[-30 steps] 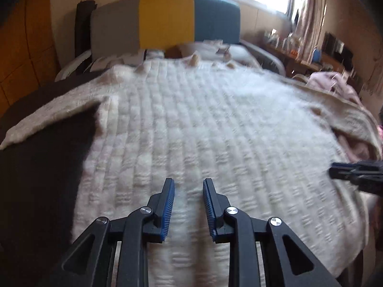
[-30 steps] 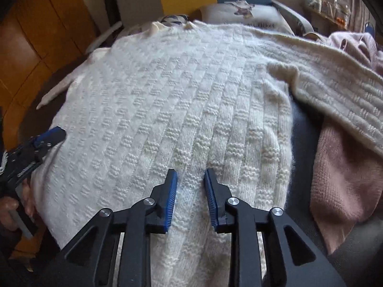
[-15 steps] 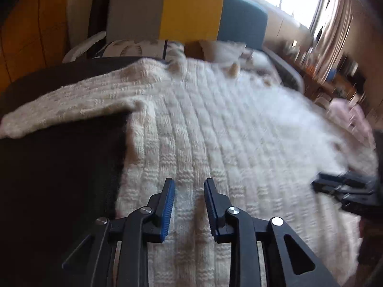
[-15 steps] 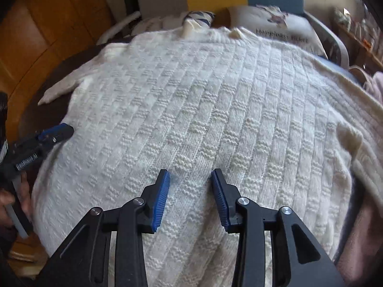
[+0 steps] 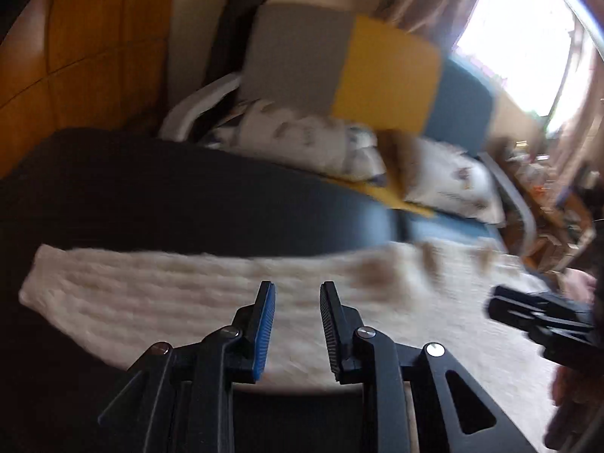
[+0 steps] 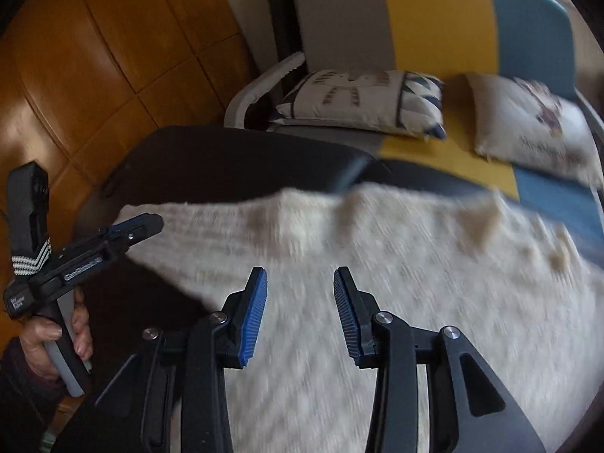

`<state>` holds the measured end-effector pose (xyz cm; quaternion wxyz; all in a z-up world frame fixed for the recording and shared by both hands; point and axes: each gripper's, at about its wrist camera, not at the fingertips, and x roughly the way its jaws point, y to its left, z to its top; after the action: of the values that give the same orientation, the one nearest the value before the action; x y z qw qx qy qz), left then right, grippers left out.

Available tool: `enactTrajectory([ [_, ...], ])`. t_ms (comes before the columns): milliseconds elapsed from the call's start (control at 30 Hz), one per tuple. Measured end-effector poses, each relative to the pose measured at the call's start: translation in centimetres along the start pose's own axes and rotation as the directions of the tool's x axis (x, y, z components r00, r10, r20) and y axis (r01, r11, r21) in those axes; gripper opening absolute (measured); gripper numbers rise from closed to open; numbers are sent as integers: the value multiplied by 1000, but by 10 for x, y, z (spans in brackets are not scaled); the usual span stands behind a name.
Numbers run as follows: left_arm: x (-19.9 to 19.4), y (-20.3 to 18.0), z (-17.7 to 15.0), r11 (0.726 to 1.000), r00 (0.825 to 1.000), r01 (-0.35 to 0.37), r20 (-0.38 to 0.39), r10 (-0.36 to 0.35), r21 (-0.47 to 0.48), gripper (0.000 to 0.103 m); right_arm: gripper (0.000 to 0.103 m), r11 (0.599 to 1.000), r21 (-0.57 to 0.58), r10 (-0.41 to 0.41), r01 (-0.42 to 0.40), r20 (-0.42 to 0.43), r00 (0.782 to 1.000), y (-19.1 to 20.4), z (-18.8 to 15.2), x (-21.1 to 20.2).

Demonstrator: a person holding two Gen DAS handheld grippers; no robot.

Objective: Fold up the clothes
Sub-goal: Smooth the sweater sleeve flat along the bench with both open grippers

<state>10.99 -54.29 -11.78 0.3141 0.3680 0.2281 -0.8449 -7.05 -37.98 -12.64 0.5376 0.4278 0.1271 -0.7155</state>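
Looking at that cream knit sweater [image 6: 377, 283] sprawled over the dark table [image 5: 170, 188], it seems soft and floppy, so I'd pinch the sleeve [image 5: 124, 294] near the table's left edge, with left gripper [image 5: 297, 324] and right gripper [image 6: 300, 313] fingers both apart, holding nothing.

Ahead of the left gripper [image 5: 297, 324], beyond the sweater's [image 5: 188, 294] outstretched sleeve, the dark table [image 5: 170, 196] lies bare up to its far edge. Past that edge the sofa [image 6: 434, 11] and its cushions [image 6: 362, 98] block the way. To the right gripper's [image 6: 300, 313] left, the left gripper [image 6: 113, 241] occupies the table corner; knit fills everything ahead of it.
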Motion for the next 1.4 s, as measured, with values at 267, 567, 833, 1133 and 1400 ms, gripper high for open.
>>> enactTrajectory([
  [267, 39, 77, -20, 980, 982, -187, -44, 184, -74, 26, 39, 992, -127, 7, -24, -135, 991, 33, 19, 92],
  [567, -17, 156, -19, 971, 991, -104, 61, 120, -217, 24, 37, 988, -142, 54, -64, -77, 996, 63, 20, 77],
  [833, -17, 244, -15, 959, 996, -68, 33, 80, -276, 20, 37, 931, -363, -22, -29, -135, 991, 146, 13, 119],
  [1133, 4, 259, -43, 958, 989, -148, -48, 140, -246, 17, 37, 934, -358, -45, -7, -136, 990, 143, 7, 135],
  [1400, -13, 239, -42, 941, 963, -267, -20, 268, -207, 17, 40, 924, -383, -62, 10, -124, 990, 150, 5, 137],
])
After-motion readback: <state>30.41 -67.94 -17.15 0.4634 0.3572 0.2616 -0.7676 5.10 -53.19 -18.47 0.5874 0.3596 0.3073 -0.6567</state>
